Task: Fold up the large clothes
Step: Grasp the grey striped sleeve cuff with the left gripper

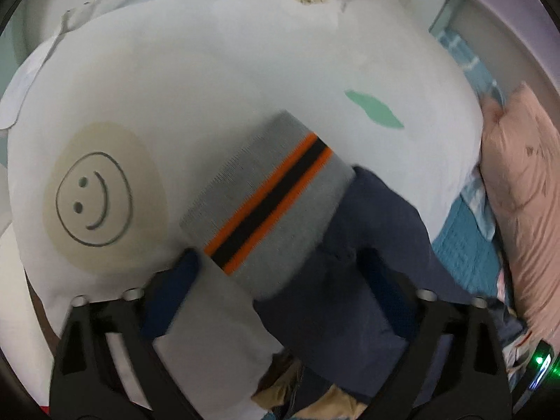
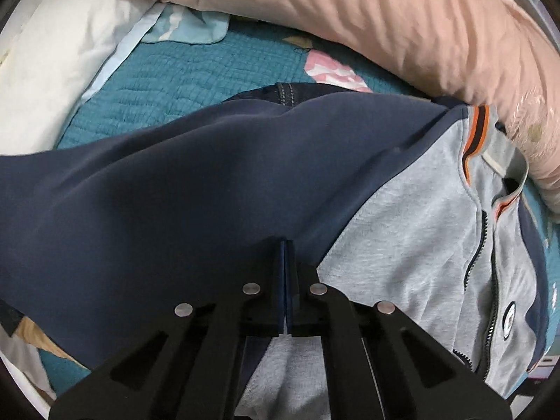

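Observation:
A navy and grey zip jacket lies spread on the teal quilt, its grey front panel and zipper to the right. Its navy sleeve ends in a grey cuff with orange and black stripes, lying over a white pillow. My left gripper is open, its fingers either side of the cuff and sleeve. My right gripper is shut, its tips low over the jacket at the seam between navy and grey; whether it pinches fabric is hidden.
A white pillow with a smiley face and a green patch fills the left wrist view. A pink duvet lies along the far side, also at the right of the left wrist view. Another white pillow lies far left.

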`<state>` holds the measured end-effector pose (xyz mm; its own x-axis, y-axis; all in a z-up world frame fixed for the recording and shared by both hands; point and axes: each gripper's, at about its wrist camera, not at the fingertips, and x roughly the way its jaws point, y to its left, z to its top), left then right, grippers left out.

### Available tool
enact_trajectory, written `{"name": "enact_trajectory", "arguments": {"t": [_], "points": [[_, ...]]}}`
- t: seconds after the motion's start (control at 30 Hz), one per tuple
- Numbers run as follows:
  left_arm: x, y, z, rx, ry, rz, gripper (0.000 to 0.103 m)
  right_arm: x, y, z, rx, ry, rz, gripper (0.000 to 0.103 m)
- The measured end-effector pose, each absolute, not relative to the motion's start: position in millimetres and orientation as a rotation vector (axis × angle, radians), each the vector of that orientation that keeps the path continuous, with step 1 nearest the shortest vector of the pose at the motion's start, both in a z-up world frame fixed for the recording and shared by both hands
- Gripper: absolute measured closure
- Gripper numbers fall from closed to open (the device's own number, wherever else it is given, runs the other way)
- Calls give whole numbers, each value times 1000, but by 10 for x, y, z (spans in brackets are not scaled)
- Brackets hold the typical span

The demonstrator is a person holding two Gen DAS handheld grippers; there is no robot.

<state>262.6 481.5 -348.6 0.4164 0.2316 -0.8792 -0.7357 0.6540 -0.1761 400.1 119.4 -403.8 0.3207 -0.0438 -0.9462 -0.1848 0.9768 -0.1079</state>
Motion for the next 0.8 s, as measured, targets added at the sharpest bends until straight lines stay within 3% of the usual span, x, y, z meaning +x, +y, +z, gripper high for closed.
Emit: {"name": "enact_trajectory", "arguments": {"t": [0.07, 0.1, 0.17, 0.27, 0.8], "points": [[2633, 4790, -3458, -568, 948, 628, 44, 3996, 1192, -4057, -208, 1244, 94, 103], [2633, 4776, -3442, -558, 943, 624, 49, 3999, 1197, -4073, -209, 1244, 94, 103], [2613, 4744, -3414, -578, 913, 590, 71, 4017, 1229, -4134, -226, 1248, 99, 103], [2596, 4672, -3349, -580, 890, 587, 80, 4018, 1254, -4205, -245, 1247, 98, 103], [2731, 3907, -2433, -315, 822, 537, 83, 4215, 833, -4367, 71, 1316, 214, 103]]}}
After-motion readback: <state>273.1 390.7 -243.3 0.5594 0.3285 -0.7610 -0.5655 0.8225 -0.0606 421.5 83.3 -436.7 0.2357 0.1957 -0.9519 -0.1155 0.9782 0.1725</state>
